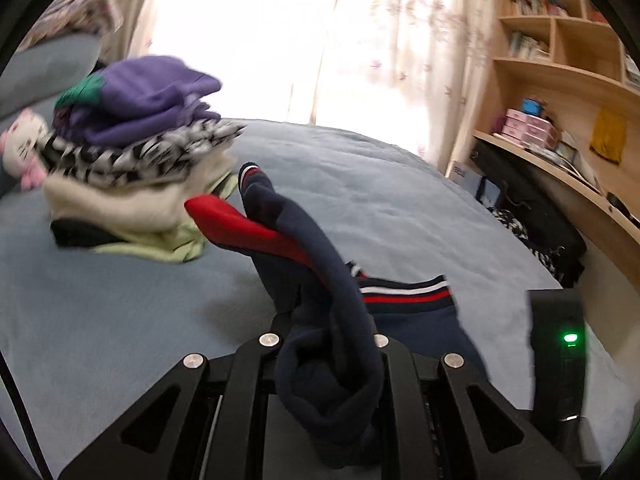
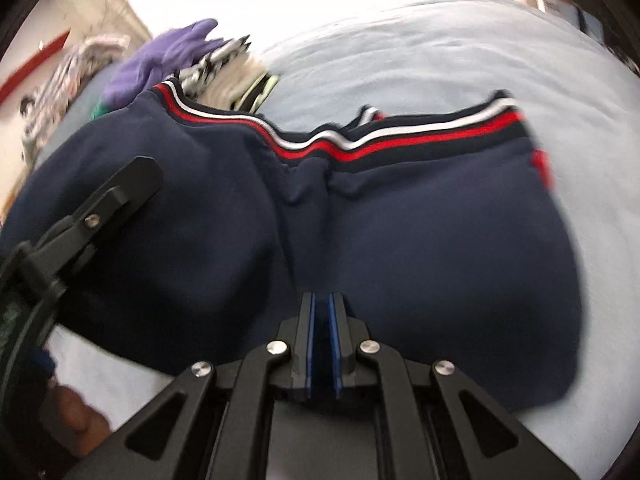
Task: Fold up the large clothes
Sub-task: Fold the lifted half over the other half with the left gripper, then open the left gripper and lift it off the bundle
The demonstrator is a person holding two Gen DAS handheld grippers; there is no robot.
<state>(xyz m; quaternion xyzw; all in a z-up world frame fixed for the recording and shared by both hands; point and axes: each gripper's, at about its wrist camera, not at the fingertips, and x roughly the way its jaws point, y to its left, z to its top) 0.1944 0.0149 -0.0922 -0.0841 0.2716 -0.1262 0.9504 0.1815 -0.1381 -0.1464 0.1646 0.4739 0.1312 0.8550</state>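
A wide bed [image 1: 380, 200] under a pale blue cover fills the room's middle. Behind it, sheer floral curtains [image 1: 400, 40] glow with strong daylight from the window. At the right, light wooden shelves [image 1: 560, 40] hold books and pink boxes above a curved wooden desk [image 1: 592, 196]. A grey pillow [image 1: 44, 68] lies at the left.

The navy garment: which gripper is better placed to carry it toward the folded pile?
Probably the left gripper. Its jaws are shut on a bunch of the navy garment, and the folded pile lies just ahead on its side. The right gripper looks shut on the garment's near edge, farther away.
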